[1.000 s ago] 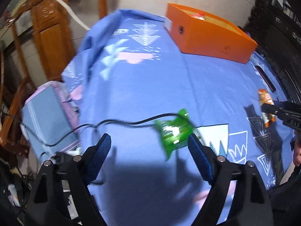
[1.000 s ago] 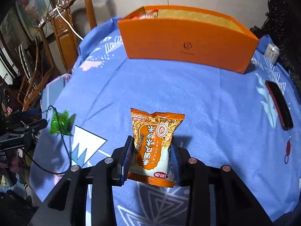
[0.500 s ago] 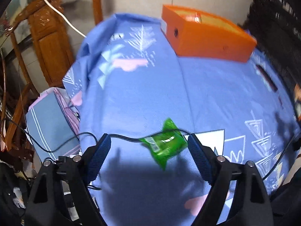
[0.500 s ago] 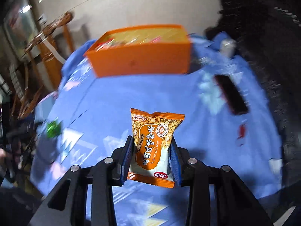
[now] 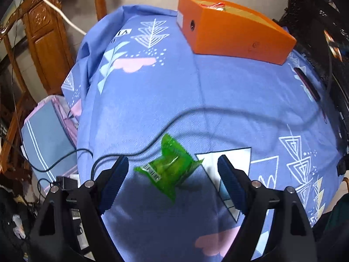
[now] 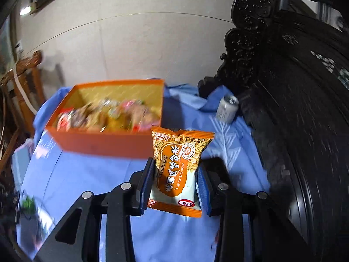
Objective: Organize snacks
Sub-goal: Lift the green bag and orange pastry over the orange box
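A green snack packet (image 5: 169,168) lies on the blue patterned tablecloth (image 5: 196,100). My left gripper (image 5: 173,170) hangs over it, open, a blue pad on each side and neither touching it. My right gripper (image 6: 175,182) is shut on an orange-and-white snack bag (image 6: 177,170), held upright in the air. Behind it stands the orange box (image 6: 104,135) with several snack packets inside, blurred. In the left wrist view the orange box (image 5: 231,32) sits at the far end of the table. The green packet (image 6: 28,203) shows small at the lower left of the right wrist view.
A black cable (image 5: 174,122) runs across the cloth just beyond the green packet. A drinks can (image 6: 226,109) stands right of the box near dark carved furniture (image 6: 294,109). A dark flat object (image 5: 307,85) lies by the table's right edge. Wooden chairs (image 5: 43,35) stand left.
My right gripper has risen with the orange bag and swung toward the orange box, whose inside now shows. My left gripper has drifted over the green packet, which now sits between the pads.
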Tool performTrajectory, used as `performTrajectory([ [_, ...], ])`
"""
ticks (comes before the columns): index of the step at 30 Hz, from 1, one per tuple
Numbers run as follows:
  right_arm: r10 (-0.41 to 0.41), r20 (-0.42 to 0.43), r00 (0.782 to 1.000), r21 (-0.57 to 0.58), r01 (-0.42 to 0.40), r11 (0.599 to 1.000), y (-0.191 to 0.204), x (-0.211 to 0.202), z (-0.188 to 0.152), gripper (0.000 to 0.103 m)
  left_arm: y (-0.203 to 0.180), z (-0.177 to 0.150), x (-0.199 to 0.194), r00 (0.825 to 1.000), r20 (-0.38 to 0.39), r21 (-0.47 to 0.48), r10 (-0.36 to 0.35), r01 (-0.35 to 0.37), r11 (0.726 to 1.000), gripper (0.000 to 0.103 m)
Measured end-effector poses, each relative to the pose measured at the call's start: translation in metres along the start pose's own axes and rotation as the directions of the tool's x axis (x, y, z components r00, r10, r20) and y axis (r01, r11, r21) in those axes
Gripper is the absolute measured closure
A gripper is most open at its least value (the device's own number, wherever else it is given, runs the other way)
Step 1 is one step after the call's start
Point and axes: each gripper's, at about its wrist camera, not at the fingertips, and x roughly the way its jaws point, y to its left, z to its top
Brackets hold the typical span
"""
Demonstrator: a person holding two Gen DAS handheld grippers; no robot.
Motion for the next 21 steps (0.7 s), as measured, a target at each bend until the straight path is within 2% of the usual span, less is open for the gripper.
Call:
performTrajectory([
  [2,0.015,0.014,1.0,0.002,-0.015,1.0,0.005,0.009,0.006,0.065,0.0,0.001,0.009,1.0,-0.009,-0.011,0.003,-0.003,1.0,0.021],
  [5,0.101,0.001,0.995,0.031,-0.101,0.994,0.026,0.019,-0.007,0.065,-0.001,0.0,0.027,1.0,-0.028,-0.017,0.012,-0.012,1.0,0.021],
  [9,0.228,-0.07,0.971,0.042,-0.226,0.973,0.064,0.031,-0.049,0.065,-0.003,-0.005,0.046,0.999,-0.048,-0.001,0.012,-0.012,1.0,0.025],
  [12,0.283,-0.109,0.953,0.049,-0.279,0.959,0.088,0.03,-0.08,0.065,-0.006,-0.007,0.045,1.0,-0.027,0.013,-0.008,0.008,1.0,0.027],
  [14,0.298,-0.126,0.946,0.058,-0.293,0.954,0.098,0.029,-0.096,0.065,-0.009,-0.01,0.042,1.0,-0.015,0.015,-0.021,0.021,1.0,0.028],
  [16,0.311,-0.142,0.94,0.068,-0.304,0.95,0.109,0.027,-0.113,0.065,-0.012,-0.013,0.041,1.0,-0.005,0.024,-0.025,0.025,0.999,0.039],
  [21,0.333,-0.171,0.927,0.097,-0.32,0.942,0.124,0.025,-0.134,0.065,-0.012,-0.014,0.025,0.999,0.014,-0.002,-0.04,0.04,0.999,0.04],
])
